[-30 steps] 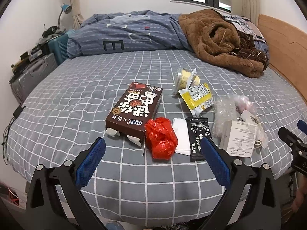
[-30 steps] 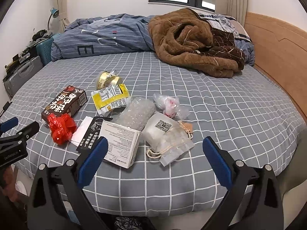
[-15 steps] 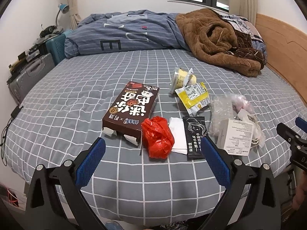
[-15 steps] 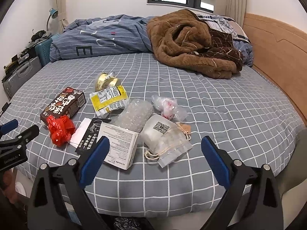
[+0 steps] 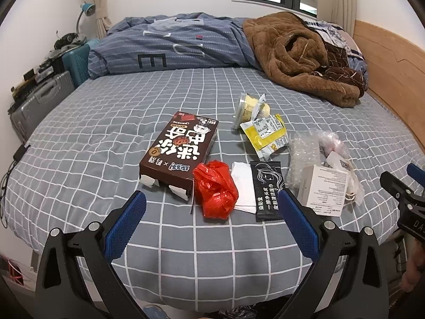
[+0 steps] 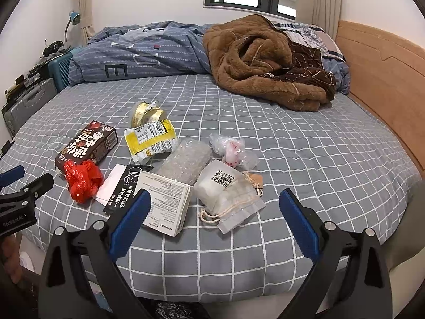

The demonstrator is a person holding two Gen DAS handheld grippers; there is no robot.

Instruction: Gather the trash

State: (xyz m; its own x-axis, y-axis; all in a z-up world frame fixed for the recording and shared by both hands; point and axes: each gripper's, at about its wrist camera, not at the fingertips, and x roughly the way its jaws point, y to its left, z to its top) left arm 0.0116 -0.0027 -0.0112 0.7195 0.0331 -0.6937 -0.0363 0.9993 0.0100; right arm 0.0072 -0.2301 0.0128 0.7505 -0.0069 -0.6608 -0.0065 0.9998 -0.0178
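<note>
Trash lies in a cluster on the grey checked bed: a brown snack box (image 5: 180,148) (image 6: 87,145), a crumpled red plastic bag (image 5: 215,188) (image 6: 82,179), a black sachet (image 5: 268,190) (image 6: 123,190), a yellow wrapper (image 5: 265,134) (image 6: 150,138), a white carton (image 5: 322,188) (image 6: 166,203), a clear drawstring pouch (image 6: 228,194), bubble wrap (image 6: 186,162) and a pudding cup (image 5: 249,106) (image 6: 146,113). My left gripper (image 5: 211,212) hovers open just short of the red bag. Just before the carton and pouch, my right gripper (image 6: 215,210) is open and empty.
A brown fleece blanket (image 6: 268,61) and a blue striped duvet (image 5: 172,45) are piled at the far side. A wooden headboard (image 6: 385,79) runs along the right. Suitcases (image 5: 39,101) stand left of the bed. Bare sheet (image 6: 318,154) lies right of the trash.
Both grippers have eased slightly closer to the trash, staying open. Nothing on the bed has moved.
</note>
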